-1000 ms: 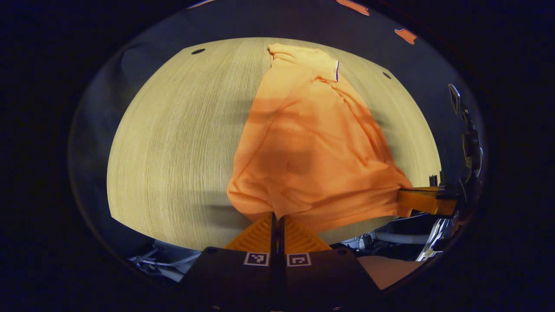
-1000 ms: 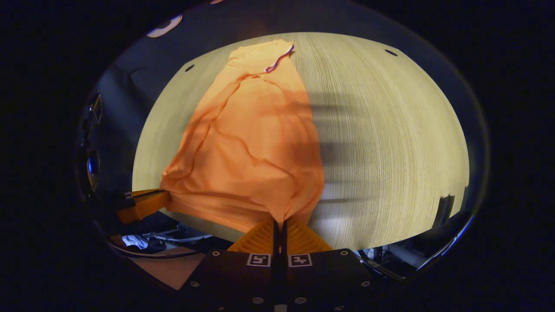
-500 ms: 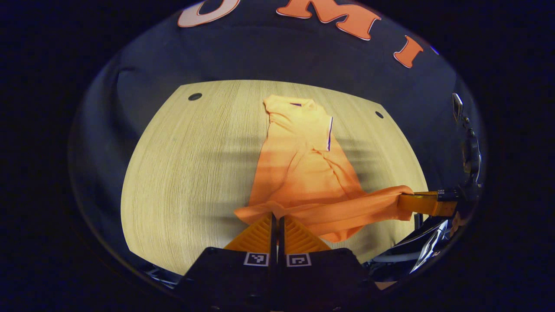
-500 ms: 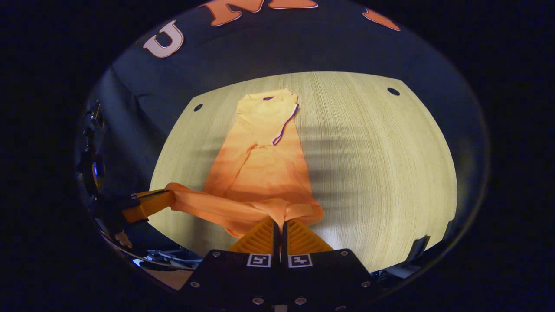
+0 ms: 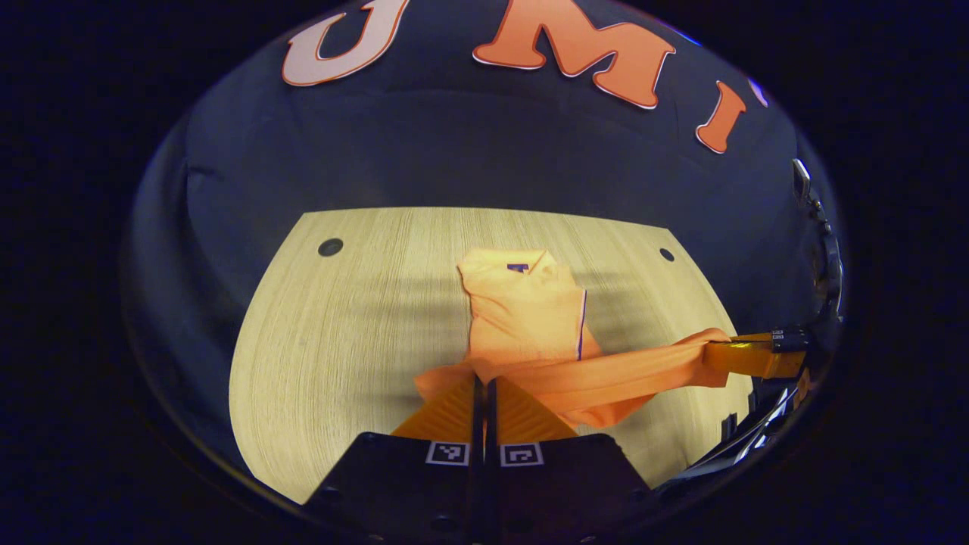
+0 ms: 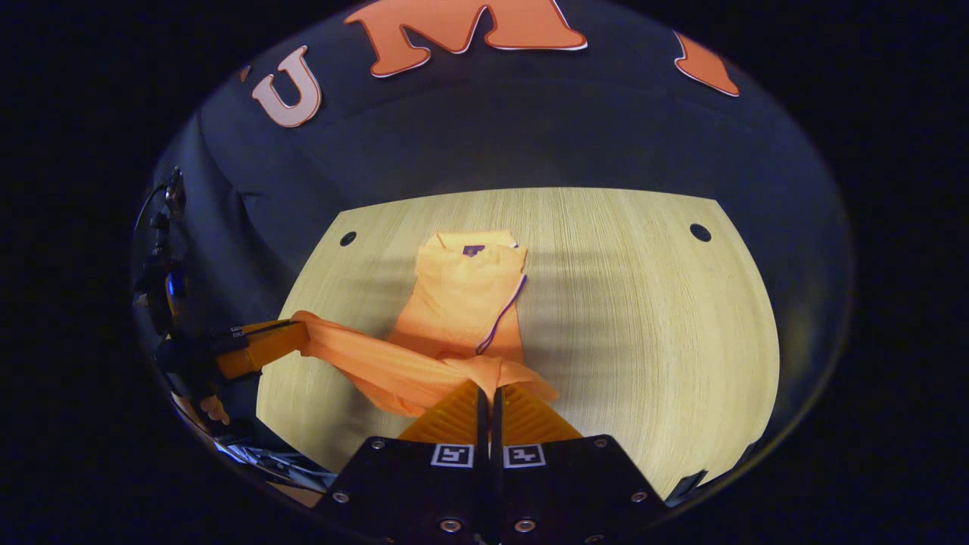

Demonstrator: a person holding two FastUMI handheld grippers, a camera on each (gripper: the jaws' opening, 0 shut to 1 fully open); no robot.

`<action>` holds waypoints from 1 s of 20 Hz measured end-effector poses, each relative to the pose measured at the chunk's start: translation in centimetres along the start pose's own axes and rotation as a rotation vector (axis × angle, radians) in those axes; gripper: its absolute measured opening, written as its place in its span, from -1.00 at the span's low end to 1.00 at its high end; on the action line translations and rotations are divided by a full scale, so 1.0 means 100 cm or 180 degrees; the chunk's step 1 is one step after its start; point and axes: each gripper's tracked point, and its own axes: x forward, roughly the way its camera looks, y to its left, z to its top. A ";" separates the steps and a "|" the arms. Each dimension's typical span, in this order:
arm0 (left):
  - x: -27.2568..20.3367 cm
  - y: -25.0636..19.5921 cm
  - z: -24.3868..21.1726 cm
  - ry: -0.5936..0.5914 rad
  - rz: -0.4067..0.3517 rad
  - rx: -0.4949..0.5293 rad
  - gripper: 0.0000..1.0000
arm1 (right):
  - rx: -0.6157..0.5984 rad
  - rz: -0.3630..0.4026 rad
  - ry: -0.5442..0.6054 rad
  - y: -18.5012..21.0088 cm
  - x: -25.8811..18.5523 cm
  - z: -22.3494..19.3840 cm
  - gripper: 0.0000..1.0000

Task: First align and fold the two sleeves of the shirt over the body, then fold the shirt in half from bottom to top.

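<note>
An orange shirt point(image 5: 526, 314) lies lengthwise on the pale wooden table point(image 5: 341, 333), collar end far from me, sleeves folded over the body. My left gripper point(image 5: 481, 378) is shut on one corner of the bottom hem. In the right gripper view my right gripper point(image 6: 488, 386) is shut on the other hem corner. The hem is lifted and stretched taut between the two grippers, above the lower part of the shirt point(image 6: 465, 303). Each view also shows the other gripper point(image 5: 746, 356) off to the side, clamped on its end of the hem; the left one sits at the left point(image 6: 261, 348).
The table has small dark holes near its far corners point(image 5: 331, 247) point(image 6: 700, 232). The dark booth wall point(image 5: 484, 166) rises right behind the table's far edge. A hand point(image 6: 212, 409) holds the left gripper at the table's near left edge.
Both grippers have carried the hem up and forward toward the collar. The lower half of the shirt has risen off the table, and less of the body shows ahead.
</note>
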 end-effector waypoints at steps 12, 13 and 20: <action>0.123 0.027 0.097 -0.0095 0.0169 0.0059 -0.99 | 0.0157 -0.0031 -0.0150 -0.025 0.117 0.108 -1.00; 0.135 0.031 0.094 -0.0050 0.0204 0.0052 -0.99 | 0.0171 -0.0045 -0.0107 -0.026 0.130 0.108 -1.00; 0.207 0.052 0.063 0.0321 0.0403 0.0028 -0.99 | 0.0210 -0.0219 0.0009 -0.036 0.196 0.100 -0.95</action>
